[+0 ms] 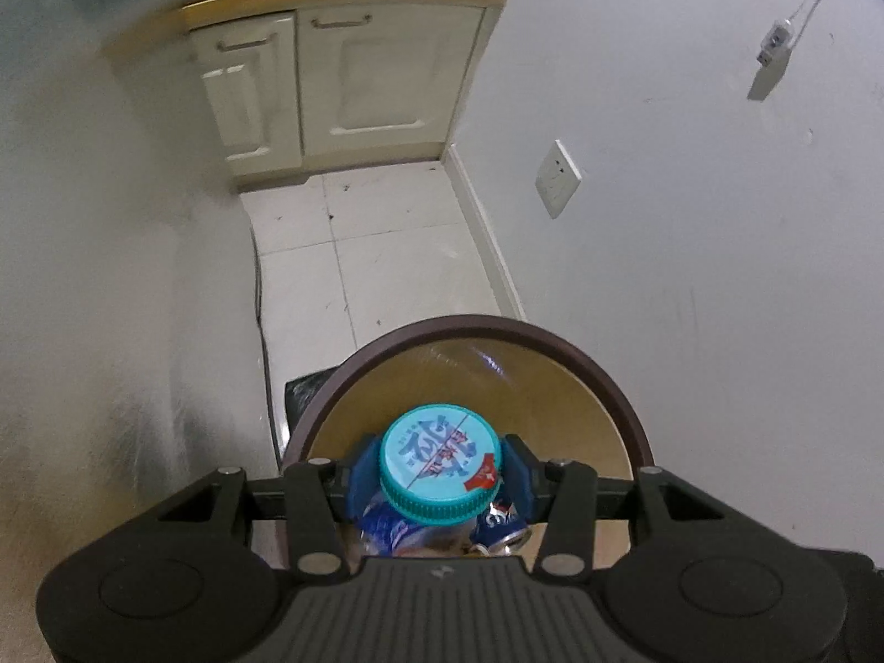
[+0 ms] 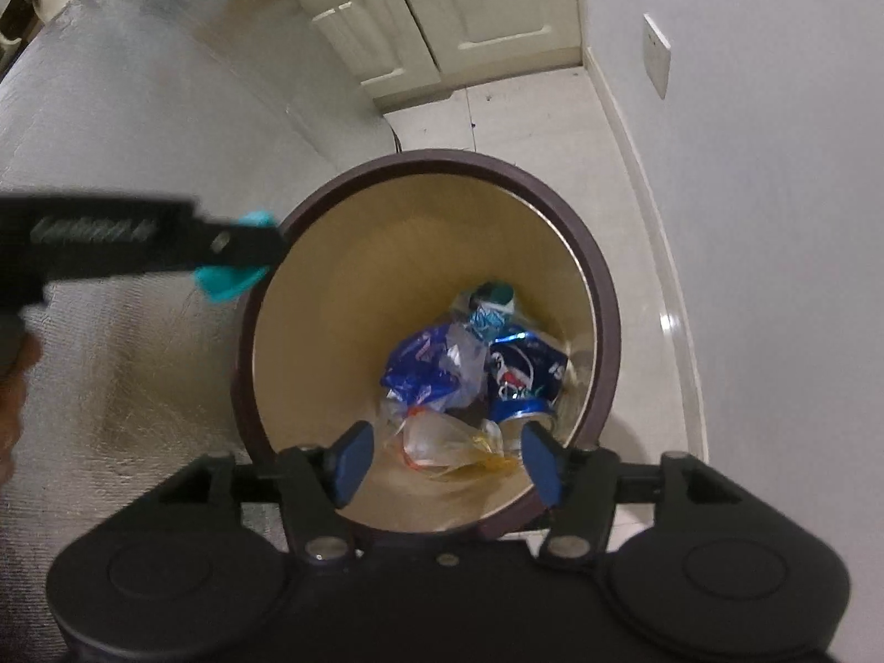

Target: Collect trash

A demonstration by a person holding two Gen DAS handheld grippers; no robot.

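Note:
My left gripper [image 1: 439,469] is shut on a round teal lid [image 1: 442,450] with a printed top, its blue pads [image 1: 362,475] pressing on both sides. It hangs over the near edge of a brown-rimmed bin [image 1: 469,326]. In the right wrist view the same gripper [image 2: 243,246] holds the lid [image 2: 232,282] at the left rim of the bin [image 2: 420,157]. My right gripper [image 2: 447,461] stands open above the bin, with nothing between its pads. Inside lie a blue wrapper [image 2: 425,364], a crushed blue can [image 2: 525,375] and clear crumpled plastic [image 2: 442,442].
A cream cabinet [image 1: 331,83] stands at the far end of the tiled floor. The white wall on the right carries a socket plate [image 1: 558,177] and a hanging plug adapter [image 1: 771,44]. A black bag [image 1: 306,392] lies left of the bin. A hand [image 2: 11,398] shows at the left edge.

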